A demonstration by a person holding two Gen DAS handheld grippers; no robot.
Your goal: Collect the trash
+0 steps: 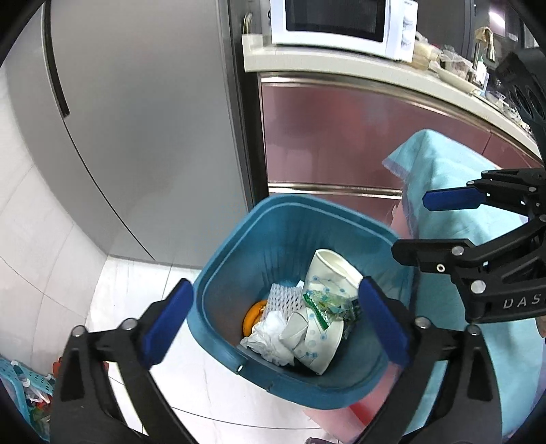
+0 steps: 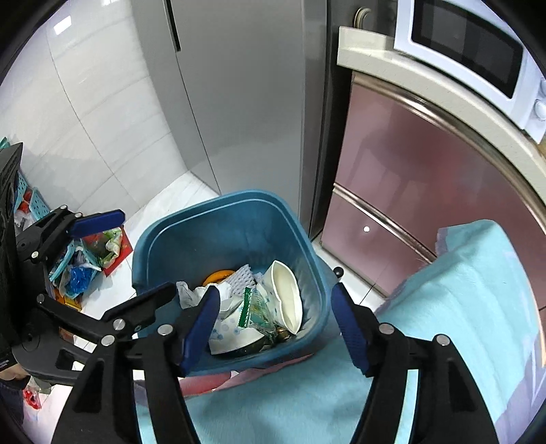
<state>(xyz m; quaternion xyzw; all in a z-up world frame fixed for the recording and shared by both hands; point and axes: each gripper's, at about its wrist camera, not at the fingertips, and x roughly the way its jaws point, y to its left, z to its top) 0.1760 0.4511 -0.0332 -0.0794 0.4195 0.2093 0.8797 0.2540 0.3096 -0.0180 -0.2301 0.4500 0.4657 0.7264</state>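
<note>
A blue waste bin (image 1: 293, 218) stands on the white floor beside a turquoise cloth. Inside lie a white paper cup (image 1: 327, 269), a crushed cup (image 1: 317, 345), crumpled tissue (image 1: 269, 334), a white foam net (image 1: 283, 297), a green wrapper (image 1: 324, 304) and something orange (image 1: 252, 314). My left gripper (image 1: 276, 321) hangs above the bin, open wide, nothing between its blue pads. My right gripper (image 2: 276, 329) is also open and empty over the bin (image 2: 218, 201), with the cup (image 2: 286, 297) below it. Each gripper shows in the other's view: the right gripper (image 1: 416, 227) and the left gripper (image 2: 146, 254).
A grey fridge (image 1: 136, 119) stands behind the bin, with a red cabinet (image 1: 341, 136), a counter and a white microwave (image 1: 341, 24) to its right. The turquoise cloth (image 2: 460, 290) covers a surface at the right. A teal basket with clutter (image 2: 78, 266) sits on the floor at the left.
</note>
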